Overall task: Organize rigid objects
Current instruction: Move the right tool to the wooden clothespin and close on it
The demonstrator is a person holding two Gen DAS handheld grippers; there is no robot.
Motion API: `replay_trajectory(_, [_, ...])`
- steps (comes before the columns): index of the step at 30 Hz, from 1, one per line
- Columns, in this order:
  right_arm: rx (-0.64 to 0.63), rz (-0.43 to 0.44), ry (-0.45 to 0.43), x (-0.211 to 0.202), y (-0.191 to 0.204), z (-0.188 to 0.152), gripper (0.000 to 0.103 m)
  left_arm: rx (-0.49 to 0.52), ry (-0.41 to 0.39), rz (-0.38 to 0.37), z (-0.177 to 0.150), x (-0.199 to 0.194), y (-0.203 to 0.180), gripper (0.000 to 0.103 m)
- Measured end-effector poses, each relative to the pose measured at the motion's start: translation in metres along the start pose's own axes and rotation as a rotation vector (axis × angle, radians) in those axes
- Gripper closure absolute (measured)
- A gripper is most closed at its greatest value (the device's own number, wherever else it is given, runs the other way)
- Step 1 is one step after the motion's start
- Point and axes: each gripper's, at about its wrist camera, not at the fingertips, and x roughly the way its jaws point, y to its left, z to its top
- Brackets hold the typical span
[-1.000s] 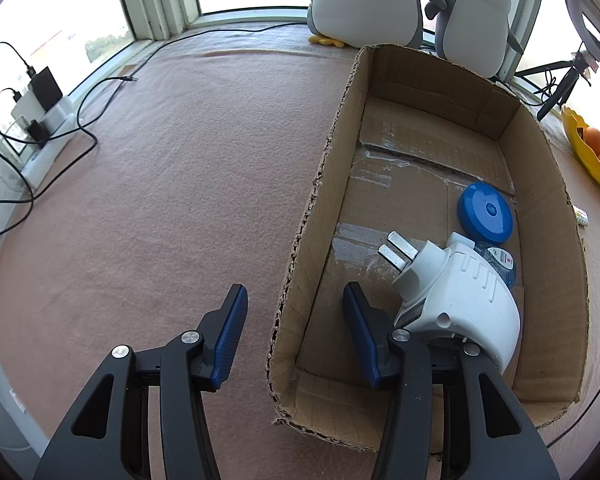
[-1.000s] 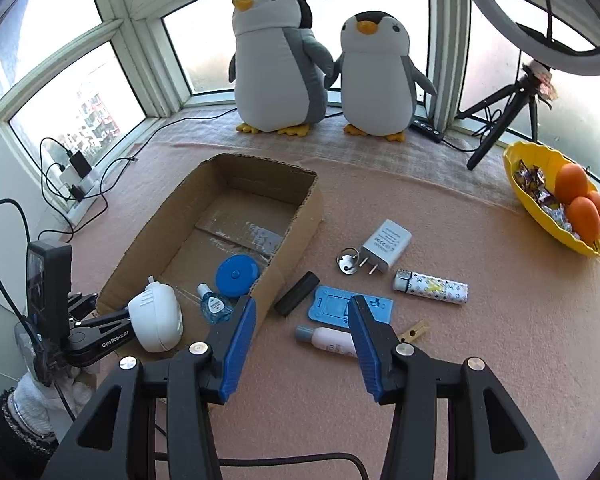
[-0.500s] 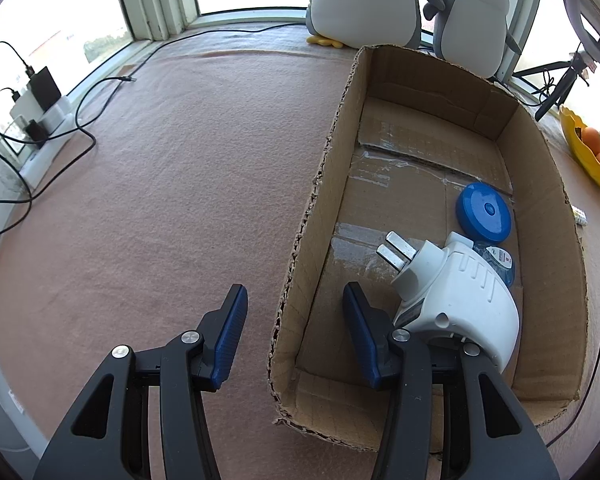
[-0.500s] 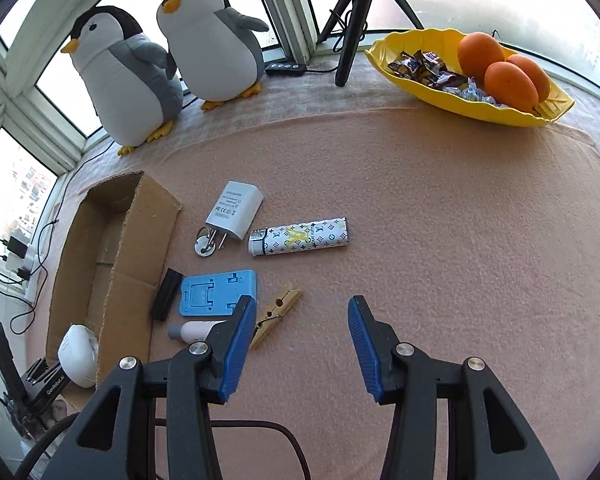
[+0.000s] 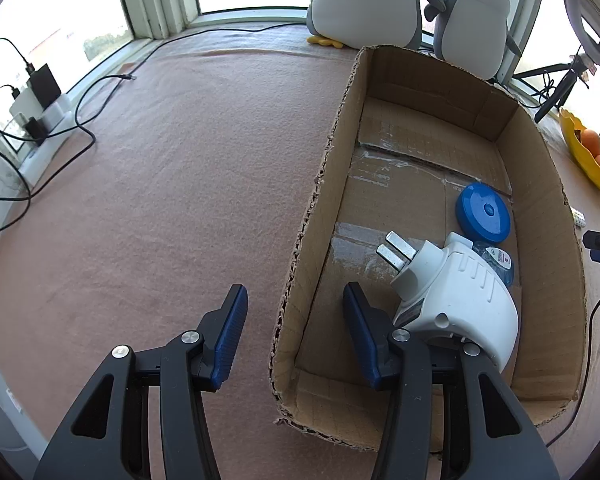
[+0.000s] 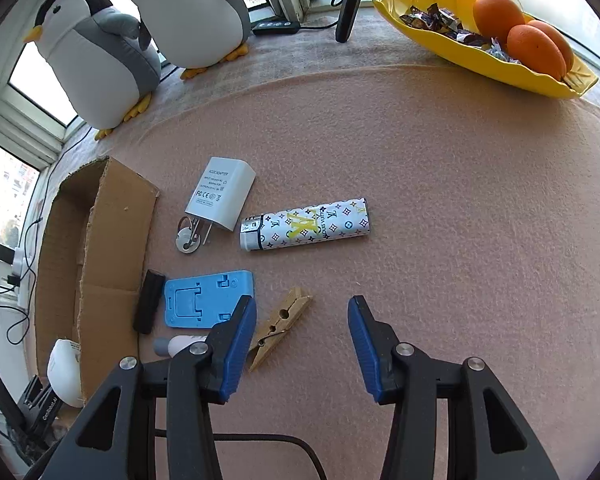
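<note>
The cardboard box [image 5: 324,168] lies on the pink mat and holds a white plug-in device [image 5: 460,296], a blue round lid [image 5: 483,213] and a small blue bottle [image 5: 500,260]. My left gripper [image 5: 292,328] is open and straddles the box's left wall. My right gripper [image 6: 302,340] is open and empty above the mat. Just left of it lie a wooden clothespin [image 6: 280,328], a blue phone stand [image 6: 208,298], a black bar [image 6: 149,301] and a small white tube [image 6: 180,345]. Farther off lie a patterned lighter [image 6: 306,228], a white charger [image 6: 221,193] and a metal ring [image 6: 188,236].
Two plush penguins [image 6: 140,32] stand at the back by the window. A yellow dish [image 6: 488,36] with oranges and sweets sits at the back right. A tripod leg [image 6: 350,4] stands near it. A power strip with cables [image 5: 36,112] lies at the left edge.
My right gripper has swung right and forward, from over the box and items to the mat beside the clothespin. My left gripper has stayed still at the box wall.
</note>
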Motion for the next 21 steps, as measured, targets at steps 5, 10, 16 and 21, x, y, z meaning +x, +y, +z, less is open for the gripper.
replay_trajectory(5, [-0.014, -0.027, 0.020, 0.008, 0.004, 0.001, 0.066, 0.000, 0.000, 0.000, 0.000, 0.000, -0.001, 0.054])
replay_trajectory(10, [-0.042, -0.050, 0.033, 0.013, 0.007, 0.003, 0.068, -0.001, 0.001, -0.002, 0.000, 0.000, 0.000, 0.054])
replay_trajectory(16, [-0.113, -0.072, 0.049, 0.011, 0.013, 0.003, 0.073, -0.001, 0.001, -0.004, 0.000, 0.001, 0.000, 0.054])
replay_trajectory(21, [-0.170, -0.097, 0.062, 0.004, 0.016, -0.001, 0.074, -0.003, 0.000, -0.006, 0.000, 0.001, 0.000, 0.054])
